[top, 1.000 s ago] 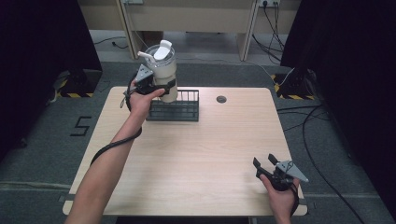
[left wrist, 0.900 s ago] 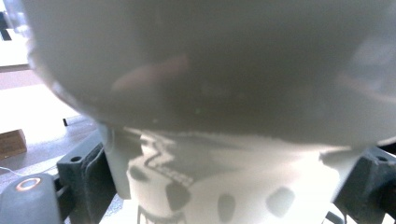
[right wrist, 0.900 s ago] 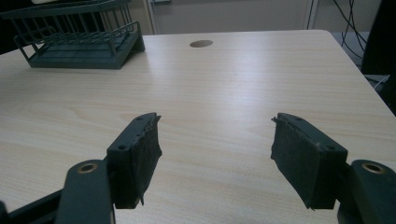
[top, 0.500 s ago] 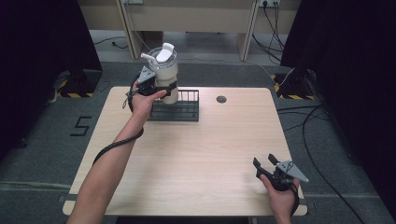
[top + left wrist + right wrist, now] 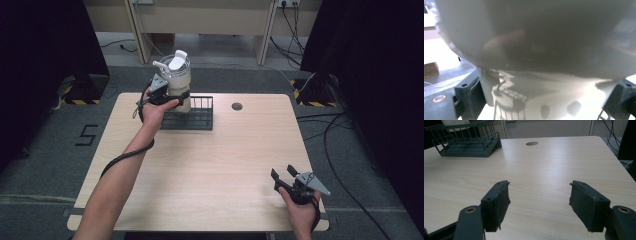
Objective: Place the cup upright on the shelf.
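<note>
A white lidded container (image 5: 177, 80) with a side spout is held upright over the left end of a dark wire rack (image 5: 200, 118) at the table's far side. My left gripper (image 5: 176, 98) is shut on the container's lower body. In the left gripper view the pale container (image 5: 536, 37) looms close, with a black jaw on each side of its narrower base. My right gripper (image 5: 283, 173) rests near the front right corner of the table, open with nothing between its fingers; in the right gripper view (image 5: 539, 202) its pads stand wide apart above bare wood.
The light wooden table (image 5: 215, 170) has a round cable hole (image 5: 237, 106) right of the rack. The rack (image 5: 469, 142) shows far left in the right gripper view. Cables lie on the grey floor around the table.
The left gripper has carried the container slightly right and lower, closer over the rack. The right gripper has stayed still and open.
</note>
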Demonstrator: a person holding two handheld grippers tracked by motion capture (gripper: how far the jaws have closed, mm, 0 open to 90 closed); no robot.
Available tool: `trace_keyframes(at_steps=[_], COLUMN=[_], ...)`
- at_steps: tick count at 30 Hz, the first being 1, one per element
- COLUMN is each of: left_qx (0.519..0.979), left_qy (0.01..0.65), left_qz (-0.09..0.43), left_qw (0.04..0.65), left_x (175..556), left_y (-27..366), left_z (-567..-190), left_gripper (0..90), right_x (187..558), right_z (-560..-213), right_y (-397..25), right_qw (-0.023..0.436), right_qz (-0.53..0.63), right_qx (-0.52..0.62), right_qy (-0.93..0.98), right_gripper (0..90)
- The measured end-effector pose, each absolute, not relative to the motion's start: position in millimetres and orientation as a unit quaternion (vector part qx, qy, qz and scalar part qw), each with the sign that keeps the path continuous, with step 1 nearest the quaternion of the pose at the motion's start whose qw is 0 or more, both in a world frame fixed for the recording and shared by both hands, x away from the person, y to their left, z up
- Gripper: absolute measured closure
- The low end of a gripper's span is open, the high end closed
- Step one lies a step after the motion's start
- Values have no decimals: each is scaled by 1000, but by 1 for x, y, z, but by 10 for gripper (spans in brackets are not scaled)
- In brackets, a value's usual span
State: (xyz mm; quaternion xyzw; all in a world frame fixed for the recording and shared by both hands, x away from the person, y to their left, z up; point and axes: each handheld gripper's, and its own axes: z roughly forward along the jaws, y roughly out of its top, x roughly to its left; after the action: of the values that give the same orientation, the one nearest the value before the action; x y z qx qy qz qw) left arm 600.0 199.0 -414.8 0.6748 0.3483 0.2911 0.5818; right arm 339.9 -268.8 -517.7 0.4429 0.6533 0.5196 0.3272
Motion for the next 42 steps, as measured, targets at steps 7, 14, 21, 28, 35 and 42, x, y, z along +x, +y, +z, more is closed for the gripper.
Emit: trace_keyframes(at_steps=[7,14,21,28,35,42], left_qx=[677,678,680,681,682,686], left_qy=[351,353,354,358,361,360], left_qz=[282,288,288,285,283,283], left_qw=[581,576,574,572,569,565], left_x=[600,600,599,598,598,597], left_y=[199,199,199,200,200,201], left_z=[-422,-425,-429,-434,-439,-442], left_gripper=[96,96,96,96,95,95], right_x=[332,332,333,333,333,333], right_z=[-516,-516,-516,-516,-516,-516], right_y=[-265,-265,-265,-265,-265,-265], right_qw=[313,313,314,314,313,314], right_qz=[502,502,502,500,499,499], right_qx=[499,500,498,498,498,498], right_qy=[633,632,634,635,636,636], right_gripper=[319,319,319,319,319,319])
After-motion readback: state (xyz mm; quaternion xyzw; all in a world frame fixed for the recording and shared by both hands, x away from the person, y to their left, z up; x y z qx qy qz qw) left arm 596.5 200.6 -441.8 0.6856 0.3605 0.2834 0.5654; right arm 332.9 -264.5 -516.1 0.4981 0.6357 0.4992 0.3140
